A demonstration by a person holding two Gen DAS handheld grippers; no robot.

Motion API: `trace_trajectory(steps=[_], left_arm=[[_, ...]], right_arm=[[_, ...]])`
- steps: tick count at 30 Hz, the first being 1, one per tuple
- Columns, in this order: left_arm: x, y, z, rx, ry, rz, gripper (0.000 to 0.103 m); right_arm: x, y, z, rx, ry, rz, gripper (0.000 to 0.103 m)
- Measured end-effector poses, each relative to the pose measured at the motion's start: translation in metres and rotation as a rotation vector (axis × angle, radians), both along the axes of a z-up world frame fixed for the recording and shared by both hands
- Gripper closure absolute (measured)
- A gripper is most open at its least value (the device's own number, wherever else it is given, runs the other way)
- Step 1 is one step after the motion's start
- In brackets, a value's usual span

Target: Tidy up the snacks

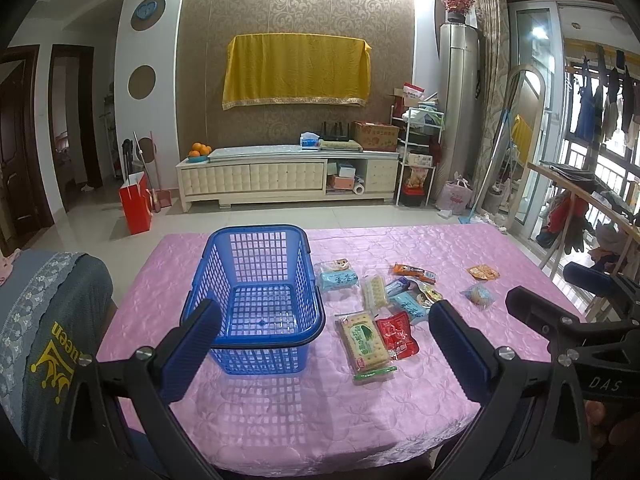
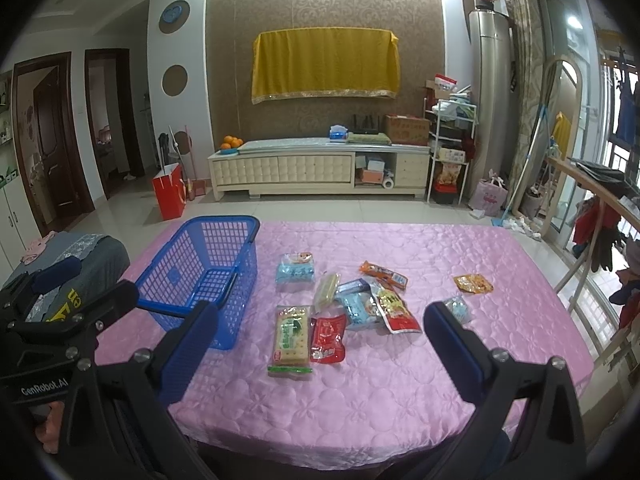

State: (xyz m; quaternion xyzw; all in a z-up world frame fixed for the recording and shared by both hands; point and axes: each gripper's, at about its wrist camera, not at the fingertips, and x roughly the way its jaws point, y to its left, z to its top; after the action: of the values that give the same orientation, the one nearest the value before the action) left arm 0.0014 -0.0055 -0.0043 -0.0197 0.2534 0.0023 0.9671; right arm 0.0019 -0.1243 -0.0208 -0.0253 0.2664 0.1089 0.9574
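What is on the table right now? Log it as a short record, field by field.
surface: table with pink cloth
container: blue basket, upright, nothing in it
basket position: left part of the table
snacks: loose packets to the right of the basket, none inside
nearest packets: cracker pack beside red packet
farthest right: orange packet
left hand-held gripper: open, holding nothing
right hand-held gripper: open, holding nothing

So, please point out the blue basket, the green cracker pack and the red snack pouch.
Blue basket (image 1: 256, 312): left wrist view, on its mesh floor.
Green cracker pack (image 2: 291, 338): right wrist view, on the label.
Red snack pouch (image 2: 329, 338): right wrist view, on its middle.
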Motion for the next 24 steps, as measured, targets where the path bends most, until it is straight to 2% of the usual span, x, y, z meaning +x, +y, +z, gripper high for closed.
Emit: trace_trajectory(steps=[24], left_arm=[[-0.0031,-0.0029,0.002,-0.001,0.004,-0.005,0.0]], right_arm=[[-0.0017,-0.0016,0.0001,-0.002,0.005,-0.001,0.0]])
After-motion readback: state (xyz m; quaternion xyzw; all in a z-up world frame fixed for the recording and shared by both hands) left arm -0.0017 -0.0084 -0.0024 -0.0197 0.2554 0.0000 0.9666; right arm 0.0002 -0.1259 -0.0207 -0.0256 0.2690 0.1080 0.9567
